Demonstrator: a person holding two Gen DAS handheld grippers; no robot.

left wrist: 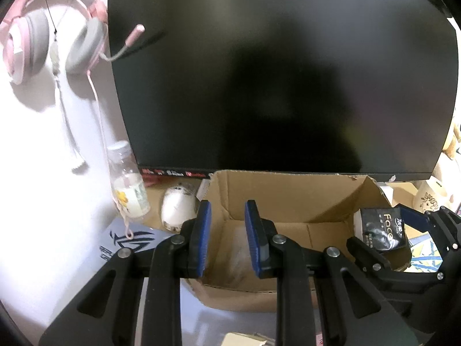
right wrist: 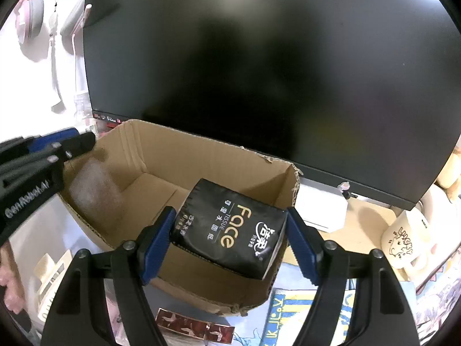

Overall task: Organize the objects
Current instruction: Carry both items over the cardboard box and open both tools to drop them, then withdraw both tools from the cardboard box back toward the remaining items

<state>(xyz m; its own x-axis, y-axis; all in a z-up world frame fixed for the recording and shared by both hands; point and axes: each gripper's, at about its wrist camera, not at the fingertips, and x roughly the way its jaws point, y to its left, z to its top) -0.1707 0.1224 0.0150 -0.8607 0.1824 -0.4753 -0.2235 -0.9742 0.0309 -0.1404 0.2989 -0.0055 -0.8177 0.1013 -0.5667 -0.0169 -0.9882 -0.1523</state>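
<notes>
An open cardboard box (right wrist: 138, 147) stands on the desk in front of a dark monitor; it also shows in the left wrist view (left wrist: 288, 193). My right gripper (right wrist: 230, 225) is shut on a black "Face" tissue pack (right wrist: 230, 227) and holds it over the box's right part. The pack shows at the right in the left wrist view (left wrist: 380, 230). My left gripper (left wrist: 227, 230) is open and empty over the box's left wall. A clear wrapped item (right wrist: 95, 193) lies inside the box at the left.
The dark monitor (left wrist: 273, 72) fills the back. Pink headphones (left wrist: 43, 34) hang on the left wall. A clear bottle (left wrist: 126, 181) and a white plush (left wrist: 178, 207) stand left of the box. A cream mug (right wrist: 403, 242), a white block (right wrist: 322, 210) and printed papers (right wrist: 288, 311) lie to the right.
</notes>
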